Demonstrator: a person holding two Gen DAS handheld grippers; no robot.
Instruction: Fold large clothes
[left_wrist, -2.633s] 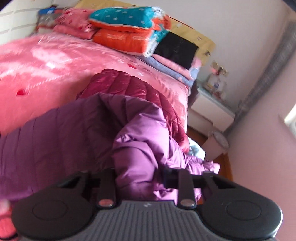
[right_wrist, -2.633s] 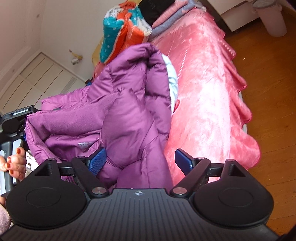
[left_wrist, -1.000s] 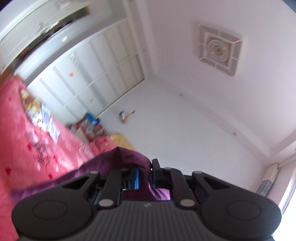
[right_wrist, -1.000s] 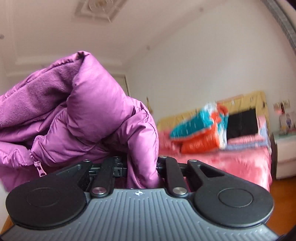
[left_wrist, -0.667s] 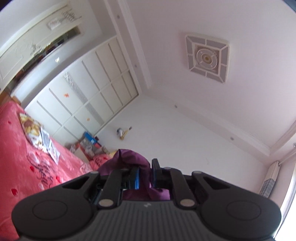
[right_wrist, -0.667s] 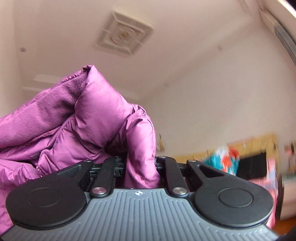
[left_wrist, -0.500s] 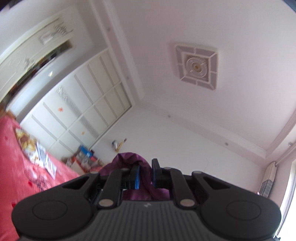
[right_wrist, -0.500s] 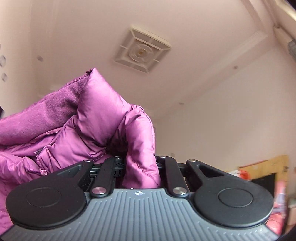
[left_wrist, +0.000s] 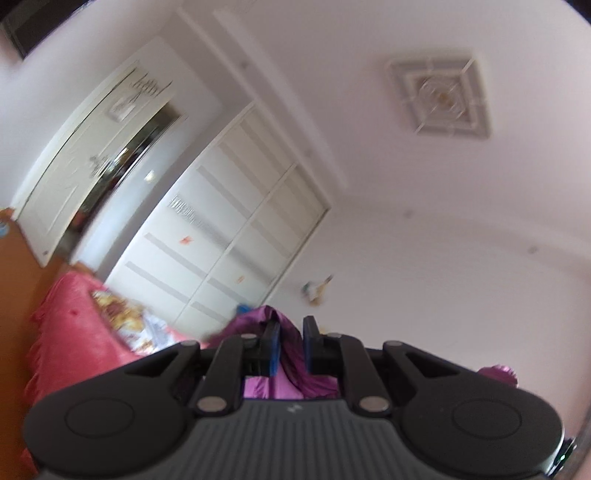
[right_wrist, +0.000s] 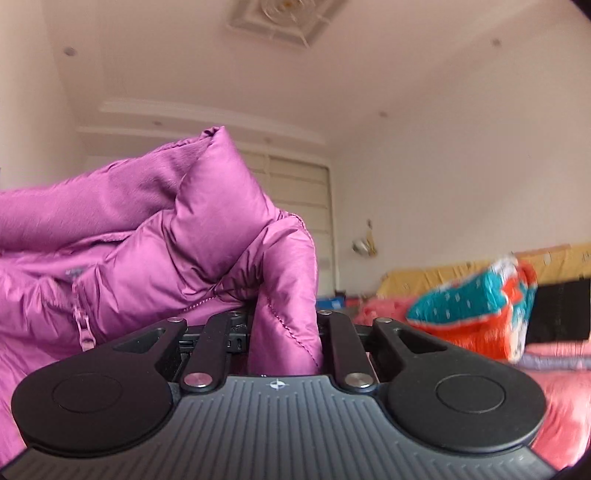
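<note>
Left gripper: lower centre of the left wrist view; blue-padded jaws drawn close, clamped on a thin fold of purple cloth
Right gripper: lower centre of the right wrist view; jaws pulled tight on a quilted edge of the same garment; the pads themselves are hidden by the cloth
Purple down jacket: fills the left half of the right wrist view, puffed up above the gripper, its zip pull hanging at the lower left; in the left wrist view only a small fold shows between the fingers, with another bit at the lower right edge
Bed: pink cover at the lower left of the left wrist view; papers lie on it; blurred
Folded bedding: teal and orange stack at right of the right wrist view, on the pink bed
Wardrobe: white panelled doors, centre left of the left wrist view
Ceiling rosette: upper right of the left wrist view
</note>
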